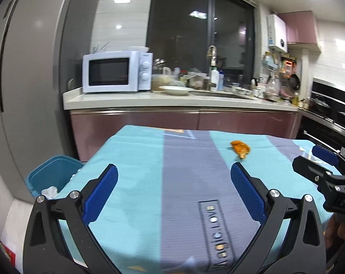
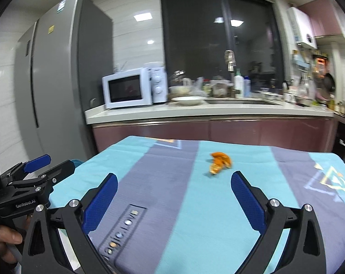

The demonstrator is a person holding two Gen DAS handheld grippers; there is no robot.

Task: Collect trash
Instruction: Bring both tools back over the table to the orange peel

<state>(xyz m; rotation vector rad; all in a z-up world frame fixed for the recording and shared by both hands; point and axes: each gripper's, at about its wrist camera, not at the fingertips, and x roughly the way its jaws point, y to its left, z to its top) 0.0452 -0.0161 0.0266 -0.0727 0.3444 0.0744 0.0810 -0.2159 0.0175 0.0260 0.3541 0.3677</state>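
An orange peel [image 1: 240,148] lies on the blue and grey tablecloth [image 1: 149,171], right of the middle; it also shows in the right wrist view [image 2: 220,161]. My left gripper [image 1: 173,179] is open and empty above the near part of the table, the peel beyond its right finger. My right gripper [image 2: 174,188] is open and empty, the peel just ahead of its right finger. A blue trash bin [image 1: 50,174] with white crumpled trash inside stands at the table's left side. Each gripper shows at the edge of the other's view.
A kitchen counter [image 1: 149,98] with a white microwave [image 1: 114,72], a plate and a cluttered sink runs behind the table. A grey fridge [image 2: 58,80] stands at the left. An oven and stove [image 1: 332,118] are at the right.
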